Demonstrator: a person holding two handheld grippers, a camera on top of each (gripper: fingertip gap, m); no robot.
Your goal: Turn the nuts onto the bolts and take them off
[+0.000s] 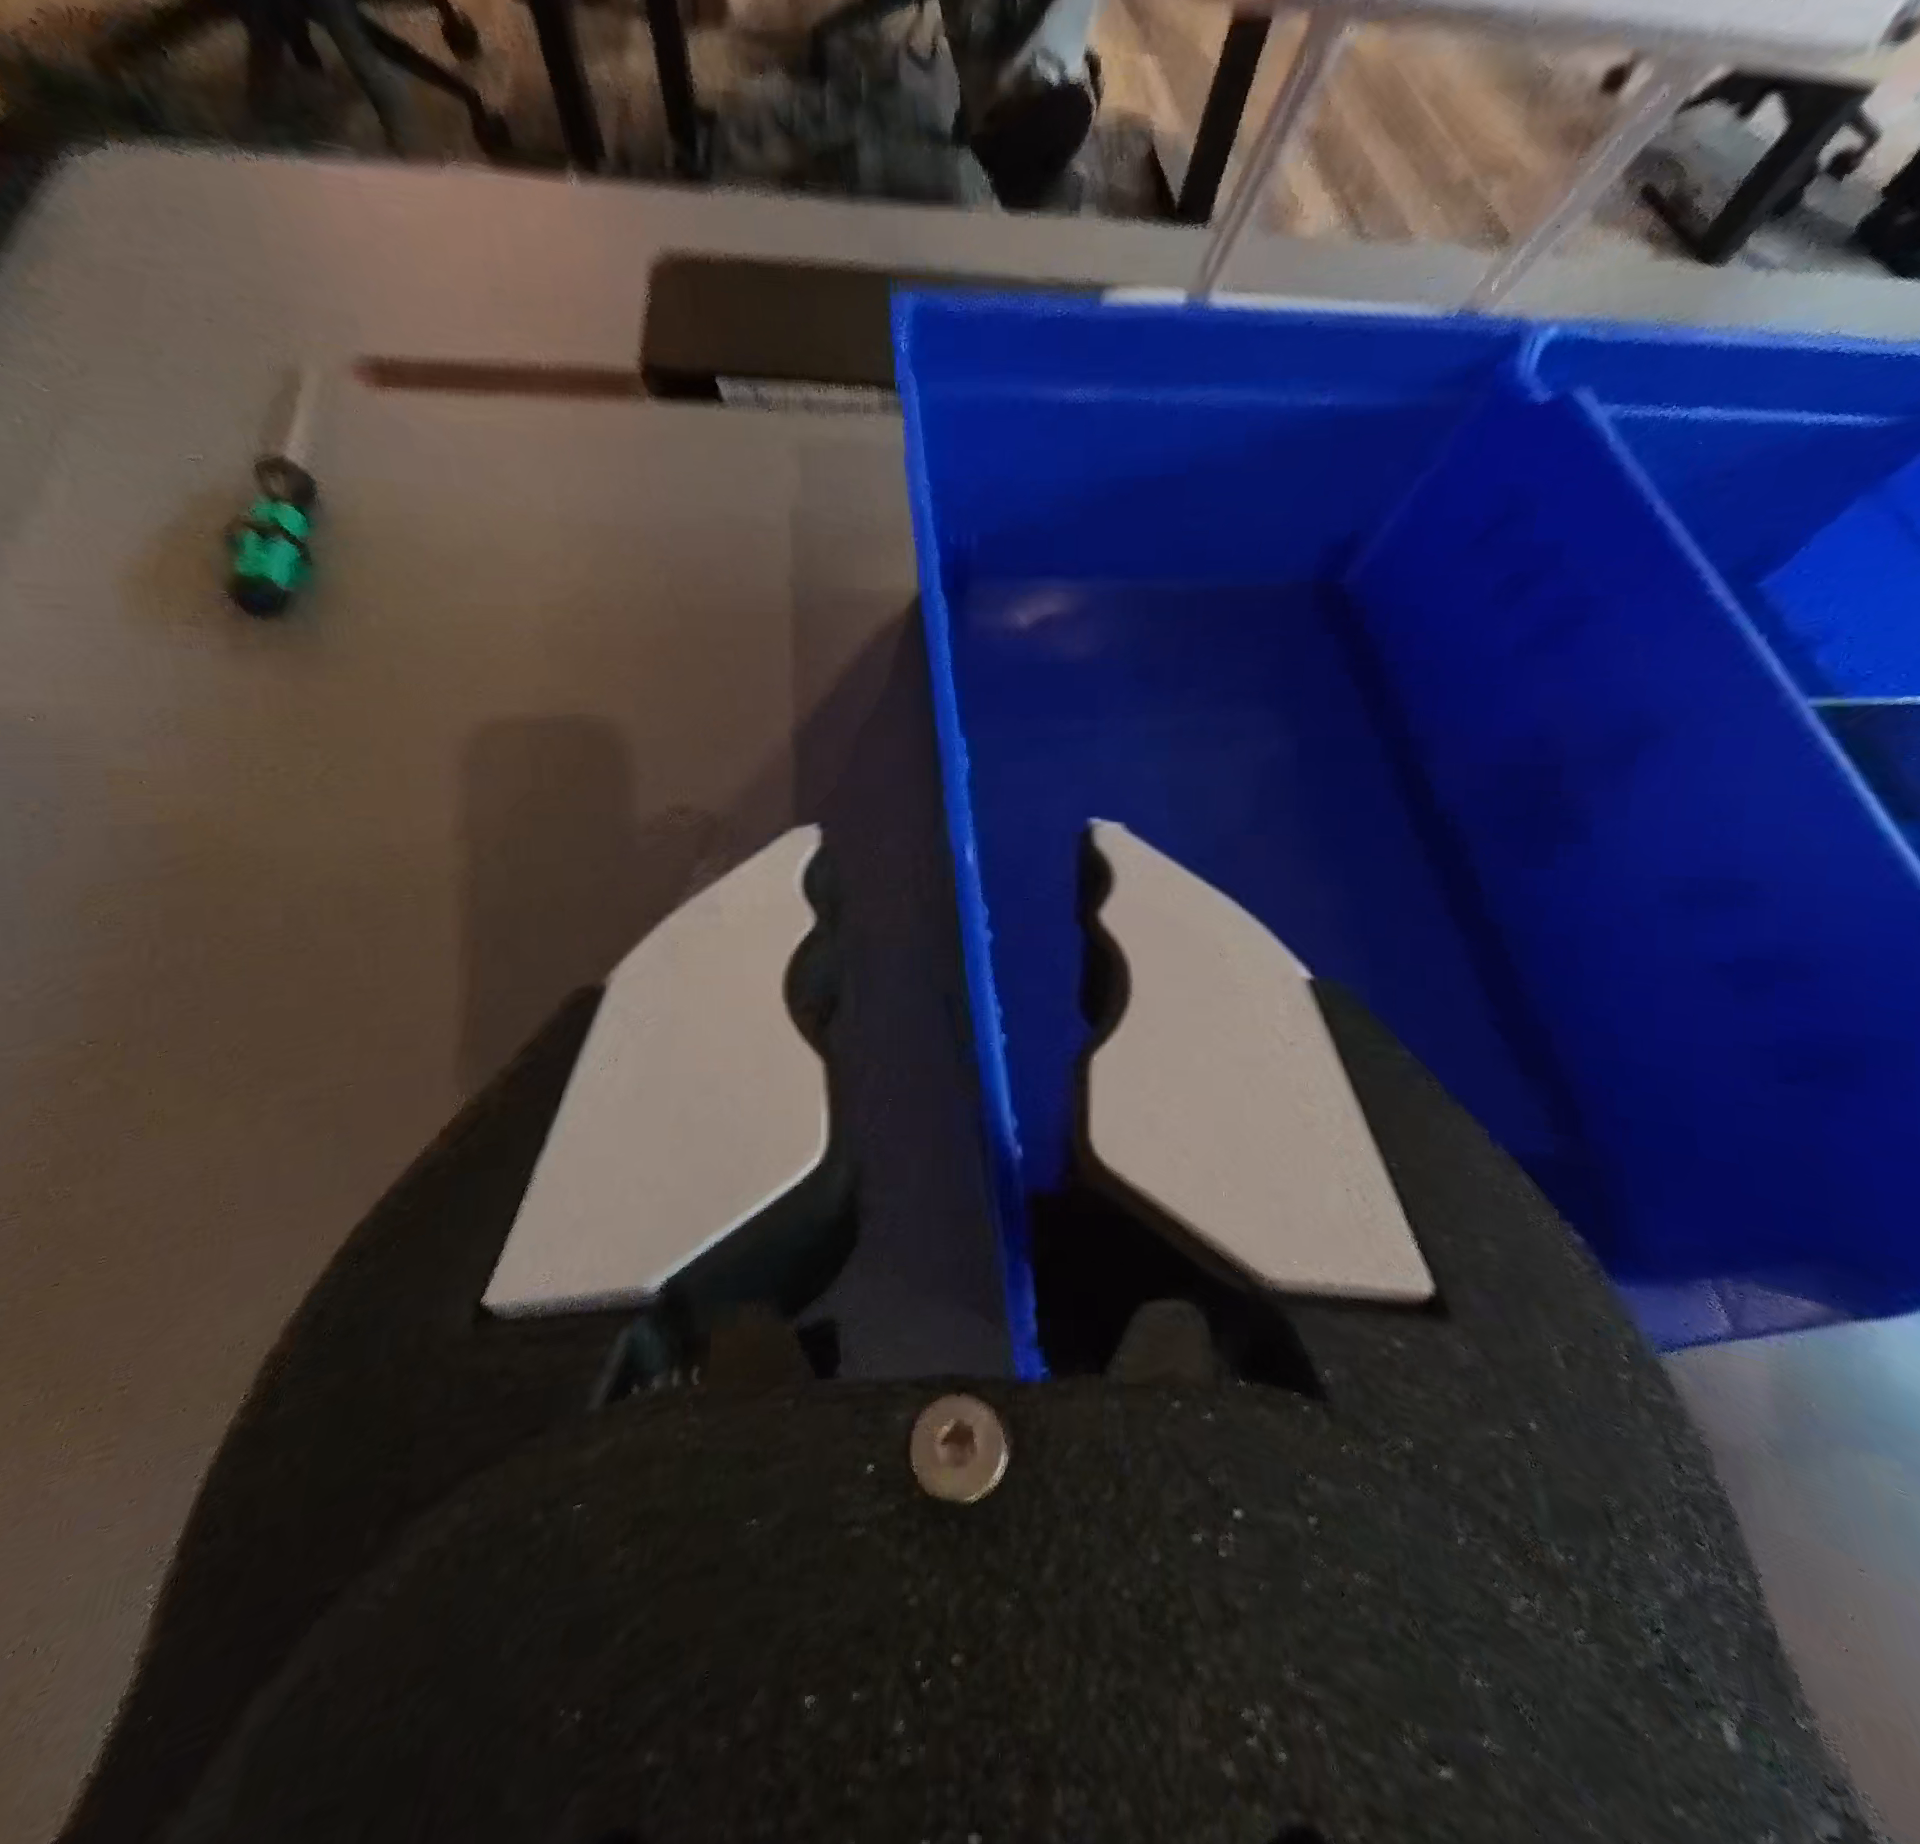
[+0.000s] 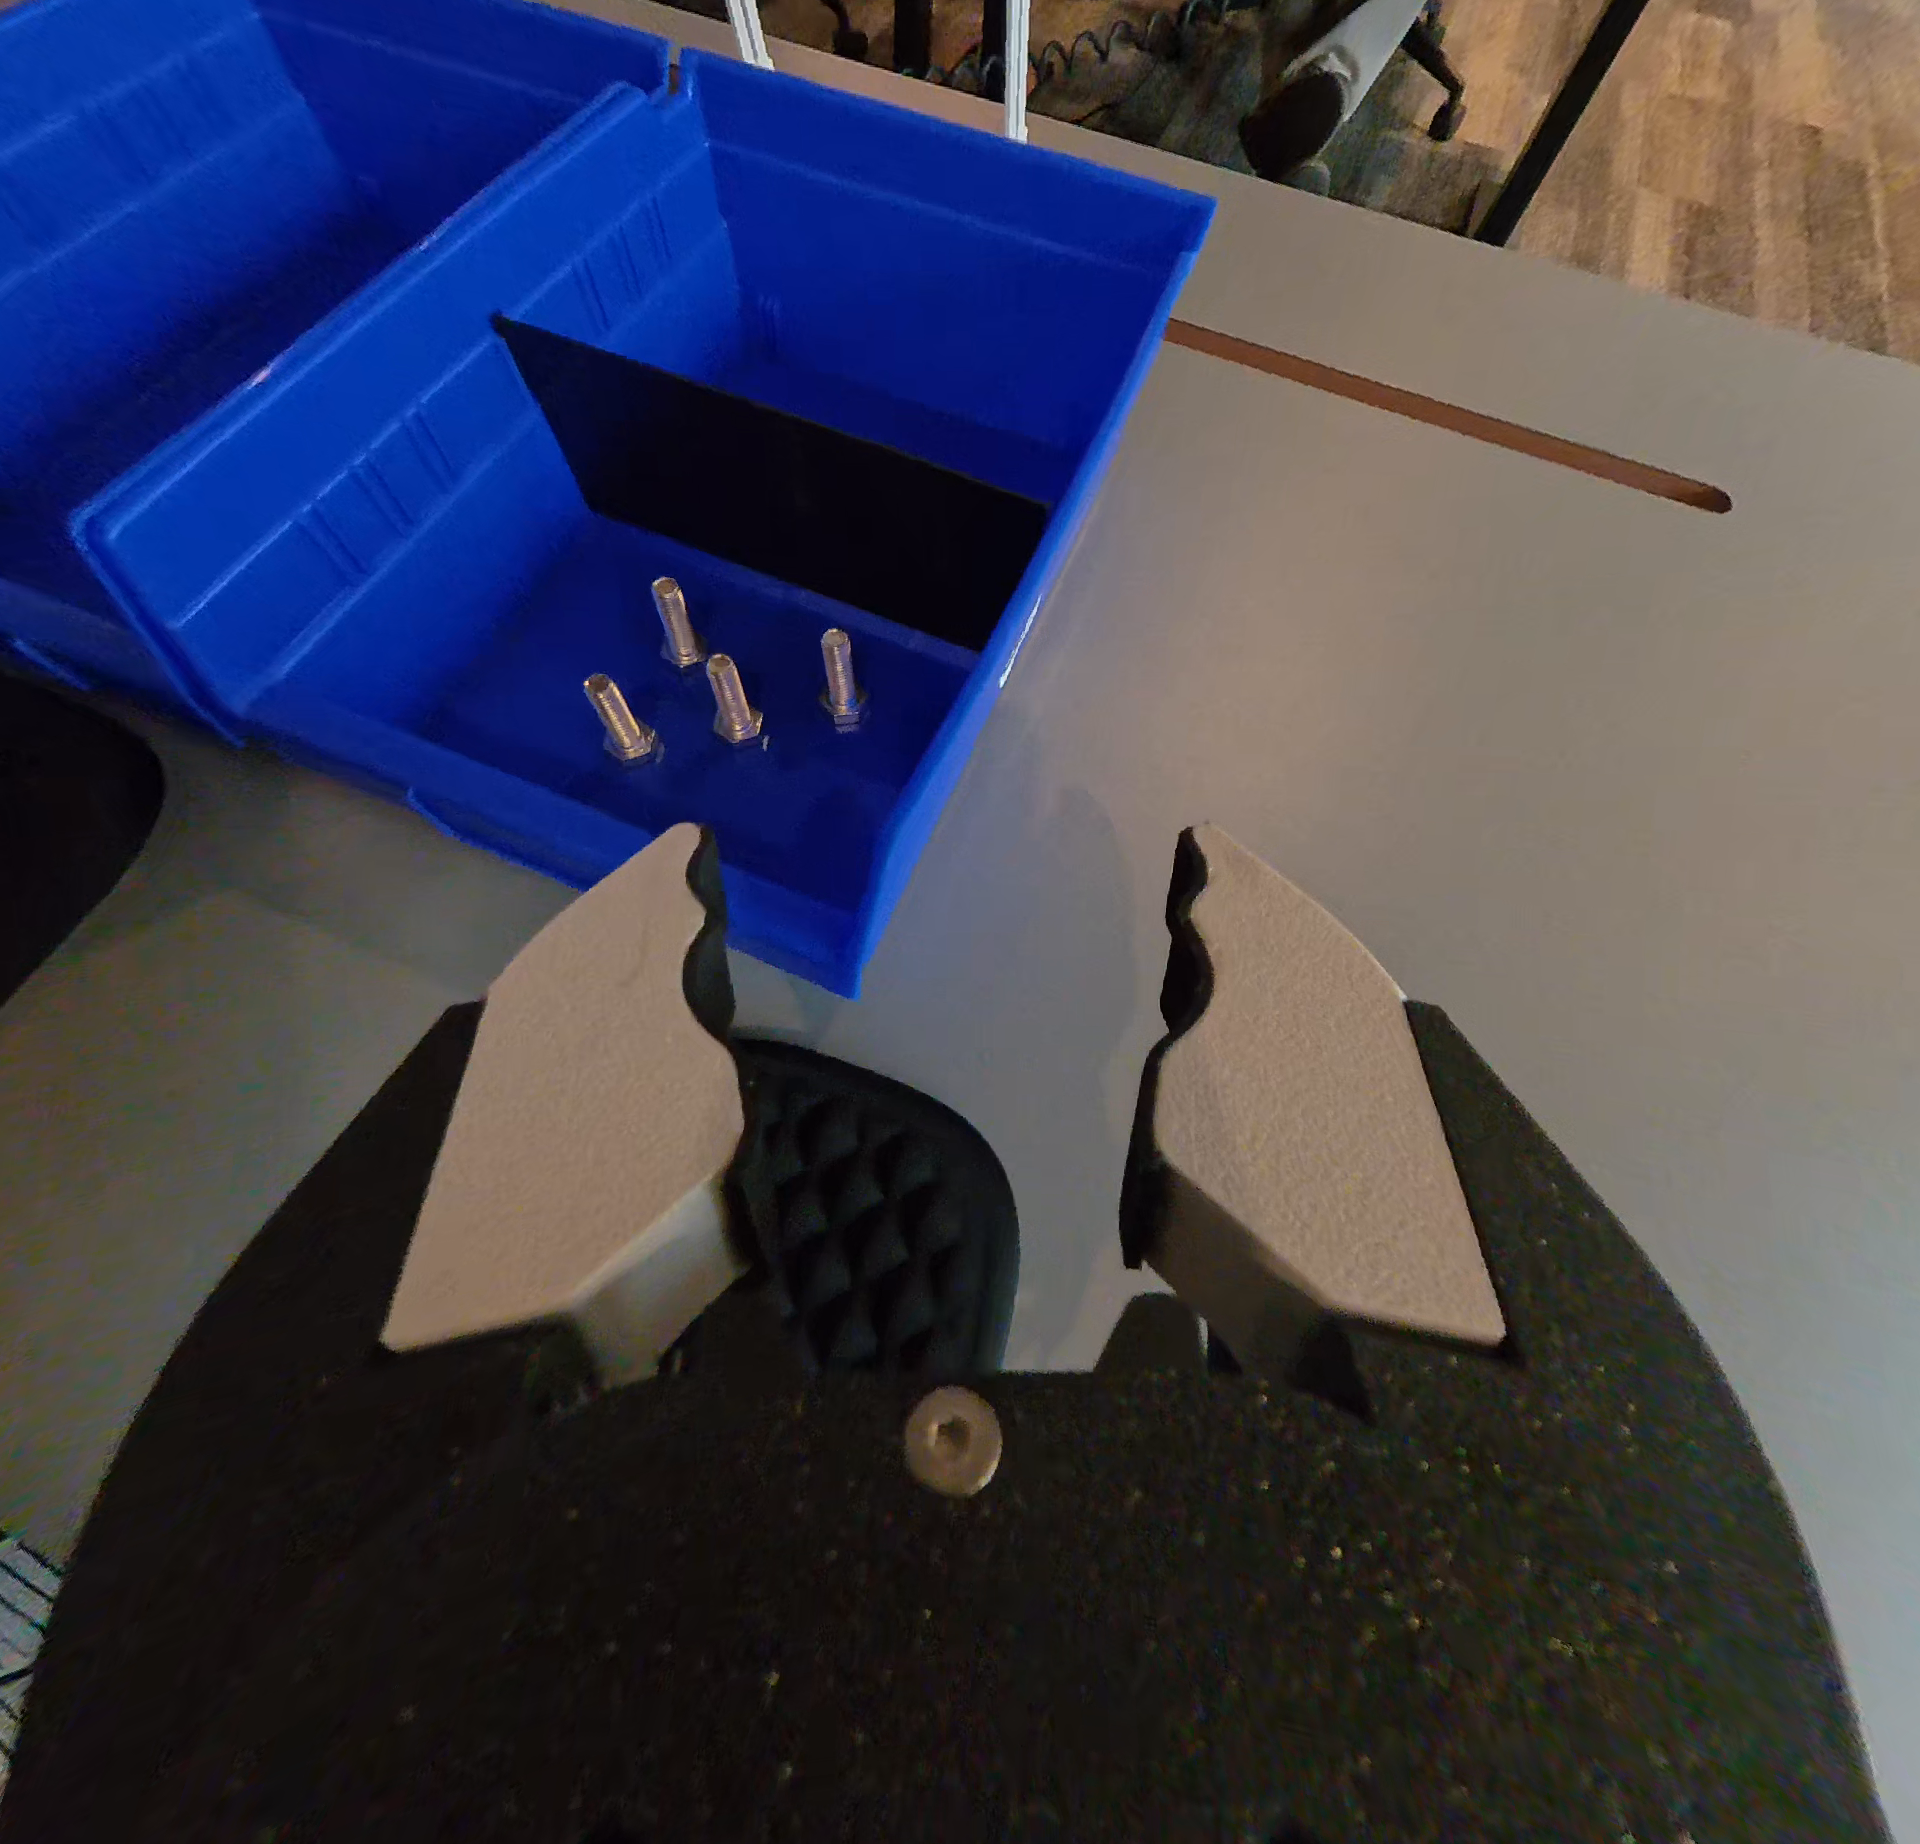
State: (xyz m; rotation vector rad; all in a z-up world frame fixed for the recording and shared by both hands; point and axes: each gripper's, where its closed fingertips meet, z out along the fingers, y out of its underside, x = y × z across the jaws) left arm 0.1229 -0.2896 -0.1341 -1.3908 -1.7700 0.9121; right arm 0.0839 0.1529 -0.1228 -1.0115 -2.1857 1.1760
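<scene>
The left gripper (image 1: pixel 951 838) stands apart, astride the near wall of a blue bin (image 1: pixel 971 859). The right gripper (image 2: pixel 940 838) gapes empty beside another bin (image 2: pixel 1132 444) holding four upright bolts (image 2: pixel 736 698).

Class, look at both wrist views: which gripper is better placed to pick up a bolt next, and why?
Probably the right gripper: open, just short of the bin where four bolts stand. The left gripper straddles the wall of a bin showing no bolts.
</scene>
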